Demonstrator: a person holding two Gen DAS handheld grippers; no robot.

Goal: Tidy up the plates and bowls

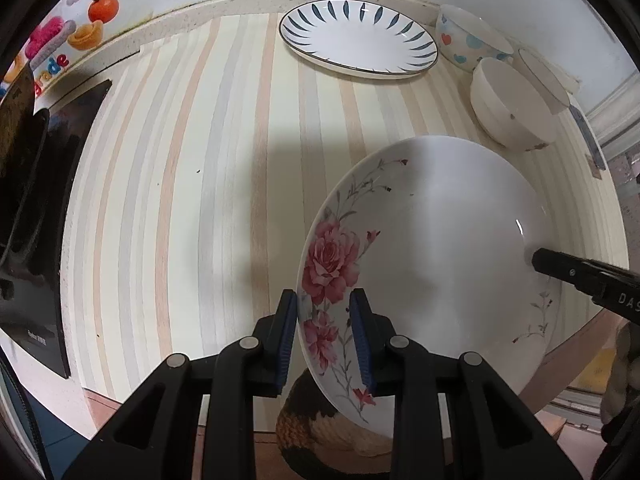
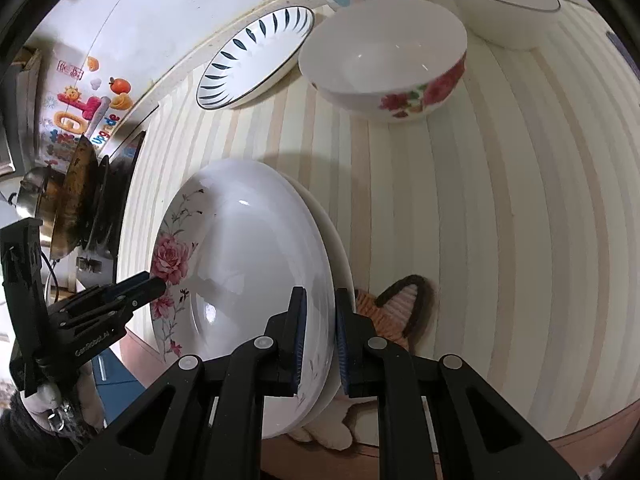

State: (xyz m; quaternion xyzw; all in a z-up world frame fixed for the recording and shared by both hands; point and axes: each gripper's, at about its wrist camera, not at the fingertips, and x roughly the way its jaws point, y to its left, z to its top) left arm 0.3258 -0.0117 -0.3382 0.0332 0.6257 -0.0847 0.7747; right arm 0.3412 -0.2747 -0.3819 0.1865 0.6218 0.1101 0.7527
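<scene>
Fingers point(image 1: 288, 336) of our left gripper point(image 1: 326, 340) clench the near rim of the rose-patterned plate point(image 1: 432, 248), one blue pad under it and one on its painted face, while our right gripper point(image 2: 320, 338) grasps the opposite rim the same way, so both hold the one plate between them, tilted above the striped counter point(image 1: 180, 200). From the right wrist view a second plain white rim shows just behind the plate, so we cannot tell whether it is one dish or two stacked. We count two plates for certain: the one we hold, white and glossy with pink roses and thin grey stems along one side, and a blue-leaf plate point(image 1: 358, 38) lying flat at the back of the counter by the wall. We count three bowls grouped in the far corner: a floral bowl point(image 2: 384, 60) with red roses on its outside, a bowl with blue and red hearts point(image 1: 464, 38), and a plain white bowl with a dark rim line point(image 2: 502, 4). One knitted cat-eared thing point(image 2: 396, 308) shows below the counter's edge.
</scene>
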